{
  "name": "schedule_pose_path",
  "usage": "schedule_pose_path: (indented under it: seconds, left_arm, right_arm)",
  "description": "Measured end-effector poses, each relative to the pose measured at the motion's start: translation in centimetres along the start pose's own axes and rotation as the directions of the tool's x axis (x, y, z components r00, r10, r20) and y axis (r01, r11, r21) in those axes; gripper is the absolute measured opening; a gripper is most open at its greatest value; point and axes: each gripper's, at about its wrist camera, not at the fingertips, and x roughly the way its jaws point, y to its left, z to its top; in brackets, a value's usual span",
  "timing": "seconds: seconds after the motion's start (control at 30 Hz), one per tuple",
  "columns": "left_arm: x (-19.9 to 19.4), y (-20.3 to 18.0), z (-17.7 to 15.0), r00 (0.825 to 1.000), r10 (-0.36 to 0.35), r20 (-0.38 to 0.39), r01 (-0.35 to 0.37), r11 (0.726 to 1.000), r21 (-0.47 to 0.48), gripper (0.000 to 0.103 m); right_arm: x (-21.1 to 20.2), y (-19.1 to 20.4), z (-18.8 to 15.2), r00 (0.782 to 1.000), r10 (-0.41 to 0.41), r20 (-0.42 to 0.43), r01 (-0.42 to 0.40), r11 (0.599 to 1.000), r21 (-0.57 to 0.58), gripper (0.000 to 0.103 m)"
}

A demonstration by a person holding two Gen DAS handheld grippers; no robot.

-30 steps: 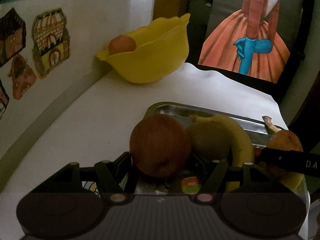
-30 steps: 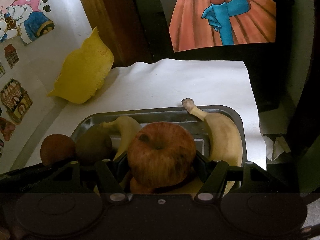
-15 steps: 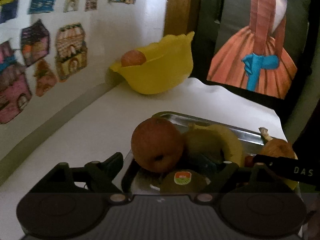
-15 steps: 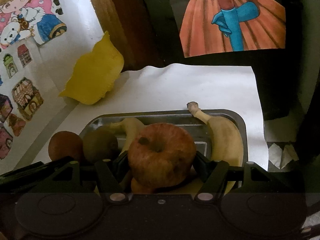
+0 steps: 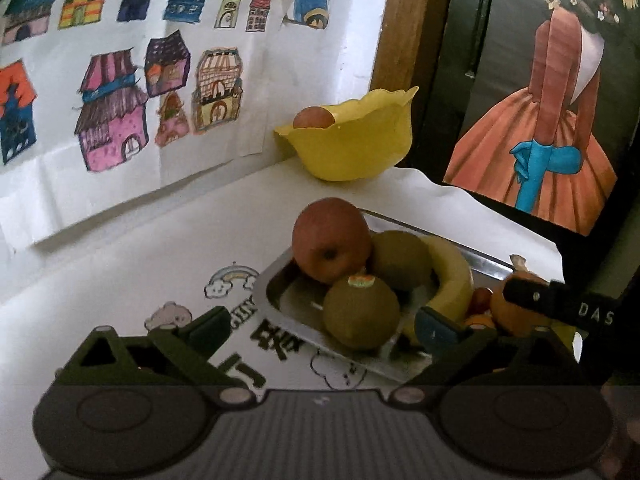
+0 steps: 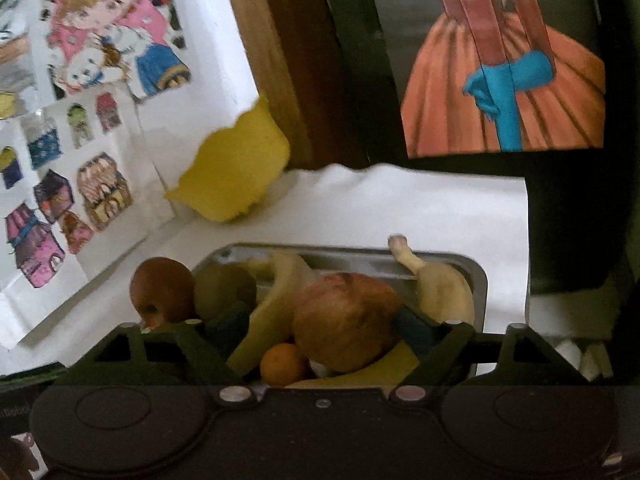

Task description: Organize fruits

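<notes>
Gripping an apple between right fingers, lifting over the metal tray; left fingers spread, holding nothing; heading toward yellow bowl, beyond the tray's far-left corner.

Looks like a home, likely a kid's room or family corner. Evidence: hand-coloured paper house drawings taped to a white wall, a cartoon girl-with-puppy picture, a painting of a figure in an orange dress. White tabletop has printed cartoon bear and rainbow doodles. Wooden door frame behind. Yellow scalloped plastic bowl and steel tray of fruit are ordinary household ware. Right-wrist view is blurry, low confidence there.
</notes>
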Motion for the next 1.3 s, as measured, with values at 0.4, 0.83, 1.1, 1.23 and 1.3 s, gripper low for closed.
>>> schedule_pose_path:
  seconds: [0.4,0.83,1.1,1.23,1.3]
  left_arm:
    - [-1.6,1.5,-2.7,0.992,-0.031,0.120,0.025,0.998,0.053,0.102]
    - [-15.0,5.3,-8.2,0.964,-0.141,0.224,0.134,0.990,0.046,0.103]
    - [-22.1,8.3,-11.4,0.949,-0.130,0.287,0.133,0.991,0.010,0.103]
    - [-24.6,9.4,-12.6,0.951,-0.121,0.283,0.131,0.991,-0.019,0.103]
    - [-25.8,9.9,-13.2,0.947,-0.124,0.295,0.139,0.990,-0.031,0.103]
  right_arm:
    - [-4.5,0.8,-3.3,0.967,0.009,0.254,0.009,0.998,-0.069,0.100]
    - [-20.3,6.5,-9.5,0.931,0.023,0.363,0.022,0.993,-0.120,0.102]
    - [-28.2,9.0,-13.9,0.910,0.017,0.415,0.039,0.991,-0.127,0.102]
    - [-30.6,9.9,-15.3,0.914,0.014,0.407,0.043,0.990,-0.131,0.102]
    - [-31.9,10.4,-16.1,0.914,0.023,0.406,0.042,0.988,-0.150,0.102]
